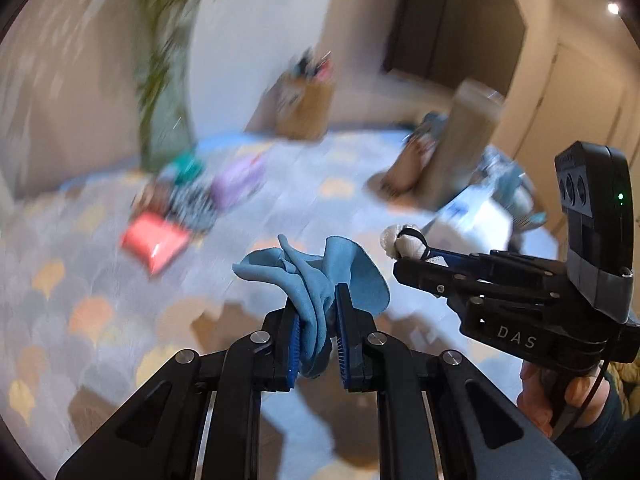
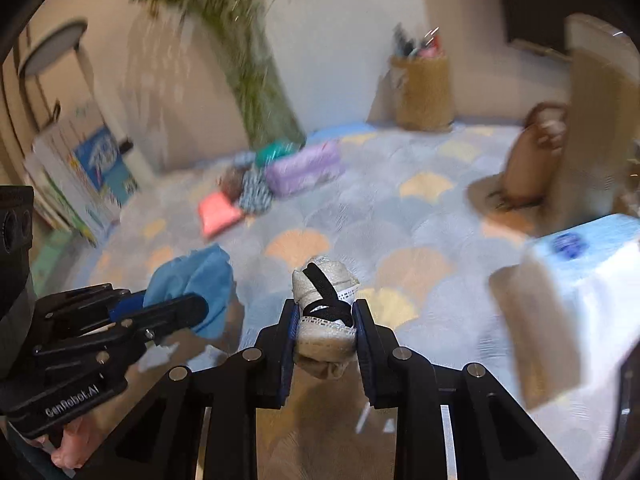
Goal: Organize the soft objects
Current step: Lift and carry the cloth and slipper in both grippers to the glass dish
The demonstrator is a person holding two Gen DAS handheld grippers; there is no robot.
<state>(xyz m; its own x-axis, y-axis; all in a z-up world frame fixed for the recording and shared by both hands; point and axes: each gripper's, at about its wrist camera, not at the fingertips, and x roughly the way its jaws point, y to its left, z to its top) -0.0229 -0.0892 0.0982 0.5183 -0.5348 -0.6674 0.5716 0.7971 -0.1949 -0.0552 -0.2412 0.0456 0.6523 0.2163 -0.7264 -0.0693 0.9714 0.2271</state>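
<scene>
We see two grippers, and each one holds something soft. In the left wrist view, the left gripper sits at the bottom middle of the frame. Its fingers are closed tight on a blue cloth. The cloth is bunched up and sticks out above the fingers like a little fan. It hangs in the air above the patterned cover, which has round shapes in grey, orange and yellow.

In the right wrist view, the right gripper is at the bottom middle. Its fingers squeeze a rolled cream bundle with a black strap wrapped across it. The roll pokes up past the fingertips.

Each gripper also shows in the other view. The right one comes in from the right side of the left view, with a hand on its grip at the lower right.

Farther back the picture is blurry. We make out a pink packet, a purple pouch, a brown basket by the wall, and a white pack at the right.
</scene>
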